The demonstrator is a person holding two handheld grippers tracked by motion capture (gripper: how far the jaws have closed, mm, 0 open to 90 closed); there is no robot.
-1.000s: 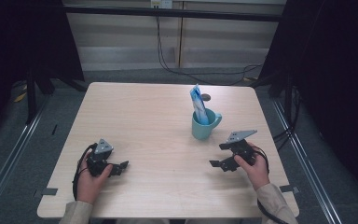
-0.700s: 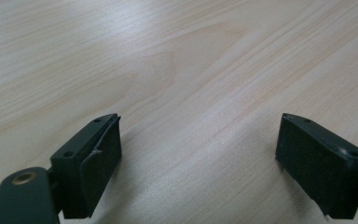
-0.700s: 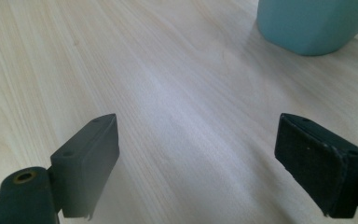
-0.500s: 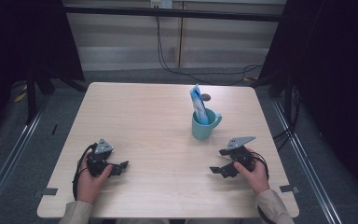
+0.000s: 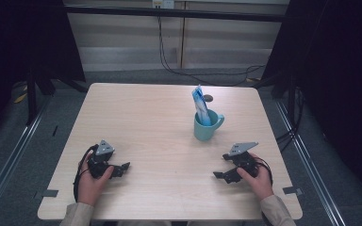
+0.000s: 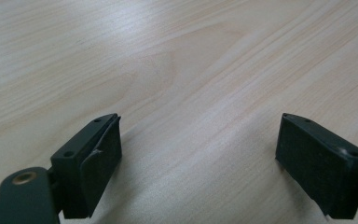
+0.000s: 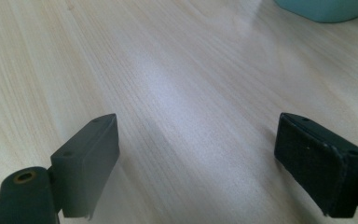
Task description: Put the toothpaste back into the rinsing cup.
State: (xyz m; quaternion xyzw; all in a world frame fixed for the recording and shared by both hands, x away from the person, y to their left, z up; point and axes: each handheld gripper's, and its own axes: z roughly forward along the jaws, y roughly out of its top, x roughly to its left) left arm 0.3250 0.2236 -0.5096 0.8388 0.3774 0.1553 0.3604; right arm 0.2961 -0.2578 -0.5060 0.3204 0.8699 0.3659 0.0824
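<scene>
A teal mug [image 5: 206, 126] stands right of the table's middle with a blue and white packet [image 5: 201, 104] upright in it. My left gripper [image 5: 124, 167] rests low over the front left of the wooden table [image 5: 141, 117], held by a hand, jaws wide apart with bare wood between them [image 6: 199, 140]. My right gripper [image 5: 219, 172] sits at the front right, in front of the mug, also open and holding nothing [image 7: 196, 140]. The mug's base [image 7: 324, 8] shows at the top right of the right gripper view.
A small dark round mark [image 5: 208, 98] lies on the table behind the mug. Cables [image 5: 188, 70] run along the floor past the far edge. Dark curtains and stands flank the table on both sides.
My right gripper has drawn back toward the table's front edge and lower, away from the mug. The left gripper has stayed in place.
</scene>
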